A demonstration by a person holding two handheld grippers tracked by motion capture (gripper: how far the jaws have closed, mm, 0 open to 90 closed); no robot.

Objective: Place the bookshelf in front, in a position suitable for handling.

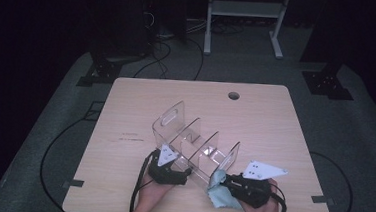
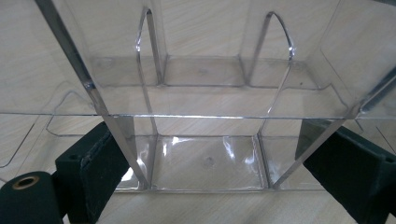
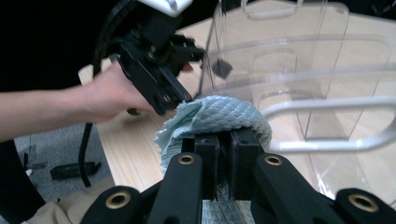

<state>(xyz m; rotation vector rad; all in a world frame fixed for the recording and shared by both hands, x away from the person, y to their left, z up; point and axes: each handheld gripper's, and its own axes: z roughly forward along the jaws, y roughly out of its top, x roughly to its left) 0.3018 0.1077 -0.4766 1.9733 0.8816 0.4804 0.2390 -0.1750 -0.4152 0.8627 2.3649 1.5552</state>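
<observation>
- High view: a clear plastic organizer with upright dividers stands slantwise near the front of the worktop. The left hand comes in from the bottom edge and brings the left tongs against the organizer's near-left corner. The right hand lies low over the front edge and points the right tongs leftward at a light blue cloth, which sits beside the organizer's near-right end.
- Left gripper view: the jaws stand wide, one on each side of the organizer's near wall.
- Right gripper view: the jaws are pinched together on the cloth, bunched over their tips and close against the organizer's rim; farther off, the left hand grips the left tongs.
</observation>
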